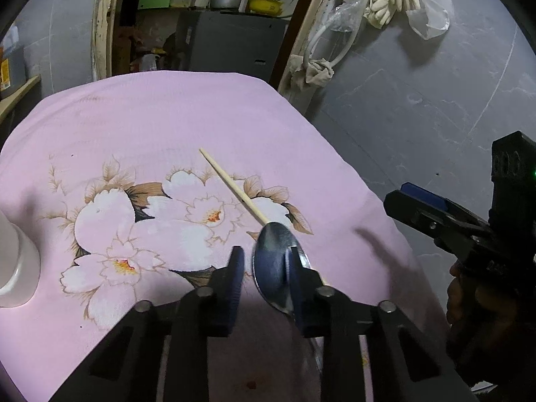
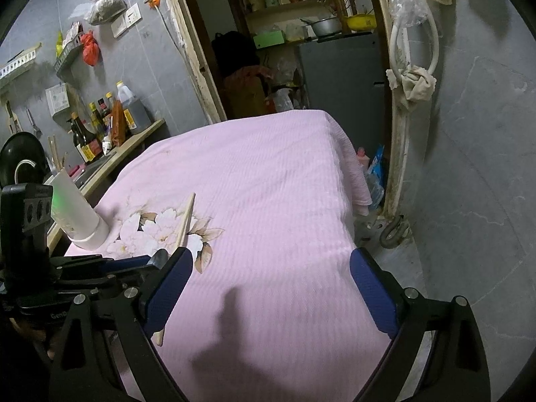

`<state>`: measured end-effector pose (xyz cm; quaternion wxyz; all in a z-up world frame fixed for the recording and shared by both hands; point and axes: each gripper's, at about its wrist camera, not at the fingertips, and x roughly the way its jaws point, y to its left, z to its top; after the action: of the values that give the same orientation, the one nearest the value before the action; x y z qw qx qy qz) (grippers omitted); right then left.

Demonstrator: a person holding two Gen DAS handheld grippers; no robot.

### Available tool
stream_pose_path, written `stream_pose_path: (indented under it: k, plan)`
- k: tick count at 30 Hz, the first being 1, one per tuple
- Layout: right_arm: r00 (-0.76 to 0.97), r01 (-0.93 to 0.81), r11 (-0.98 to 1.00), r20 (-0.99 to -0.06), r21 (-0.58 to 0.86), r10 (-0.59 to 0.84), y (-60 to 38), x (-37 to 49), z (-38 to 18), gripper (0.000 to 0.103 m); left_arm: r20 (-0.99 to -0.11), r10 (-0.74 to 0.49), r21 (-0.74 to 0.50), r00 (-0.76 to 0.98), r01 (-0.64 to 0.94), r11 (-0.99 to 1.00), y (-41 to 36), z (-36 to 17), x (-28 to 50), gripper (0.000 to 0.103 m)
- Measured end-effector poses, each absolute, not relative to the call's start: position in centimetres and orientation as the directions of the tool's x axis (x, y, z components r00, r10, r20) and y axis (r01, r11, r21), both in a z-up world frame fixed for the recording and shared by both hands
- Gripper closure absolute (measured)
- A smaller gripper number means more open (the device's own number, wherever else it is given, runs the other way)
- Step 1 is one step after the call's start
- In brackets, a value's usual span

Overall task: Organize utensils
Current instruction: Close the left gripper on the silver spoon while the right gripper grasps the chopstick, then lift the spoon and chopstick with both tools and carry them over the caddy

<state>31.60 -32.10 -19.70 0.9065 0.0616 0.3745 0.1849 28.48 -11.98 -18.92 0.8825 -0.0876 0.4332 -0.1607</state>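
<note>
Spoon, a steel one, lies bowl-up on the pink flowered cloth, and it is the piece being dealt with. Starting at the left edge of the table, a white cylindrical holder stands on the cloth, apparently the place meant for the utensils. Further right the left gripper reaches down over the spoon; its jaws are narrowed, one blue pad lying against the bowl, the other just beside it. Whether both pads truly press the metal I cannot tell. A single wooden chopstick runs away from the tip of the spoon's bowl, touching or nearly so. Furthest right the right gripper hangs above bare cloth with its jaws spread wide and nothing between them.

I'd judge this the pickup stage. Next the grip needs to settle firmly on the slippery bowl, then a lift clear of the chopstick and a carry leftward to the holder.
</note>
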Motion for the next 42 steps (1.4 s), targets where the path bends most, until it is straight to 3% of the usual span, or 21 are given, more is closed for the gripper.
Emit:
stream_pose_path:
  k: [4, 7, 13, 17, 19, 33, 36, 42]
  plan:
    - [0.633, -0.298, 0.920, -0.669, 0.254, 0.390, -31.6, 32.1, -20.0, 0.011, -0.737, -0.354, -0.297, 0.576, 0.195, 0.935, -11.8, -18.8, 28.5, 0.090]
    - [0.606, -0.314, 0.914, -0.687, 0.257, 0.401, -30.7, 32.8, -20.4, 0.029, -0.734, -0.353, -0.316, 0.581, 0.167, 0.934, -11.4, -18.8, 28.3, 0.094]
    - [0.552, -0.377, 0.886, -0.703, 0.269, 0.448, -27.9, 34.4, -21.1, 0.037, -0.737, -0.332, -0.324, 0.589, 0.123, 0.938, -10.9, -18.7, 27.4, 0.095]
    - [0.497, -0.438, 0.852, -0.712, 0.287, 0.496, -25.7, 36.0, -21.5, 0.060, -0.737, -0.326, -0.337, 0.591, 0.097, 0.937, -10.5, -18.7, 27.1, 0.096]
    - [0.462, -0.468, 0.830, -0.716, 0.303, 0.523, -24.8, 36.8, -21.7, 0.067, -0.736, -0.323, -0.338, 0.595, 0.091, 0.937, -10.4, -18.7, 27.0, 0.096]
    - [0.355, -0.632, 0.754, -0.799, 0.178, 0.486, -19.7, 37.5, -22.0, 0.088, -0.729, -0.349, -0.376, 0.589, 0.081, 0.923, -9.8, -19.2, 27.4, 0.096]
    - [0.340, -0.629, 0.750, -0.795, 0.205, 0.503, -20.3, 37.3, -21.8, 0.094, -0.724, -0.371, -0.398, 0.582, 0.086, 0.913, -9.6, -19.5, 27.7, 0.095]
    - [0.298, -0.584, 0.747, -0.772, 0.318, 0.561, -22.4, 37.9, -22.4, 0.096, -0.718, -0.401, -0.423, 0.568, 0.101, 0.901, -9.5, -19.7, 28.3, 0.095]
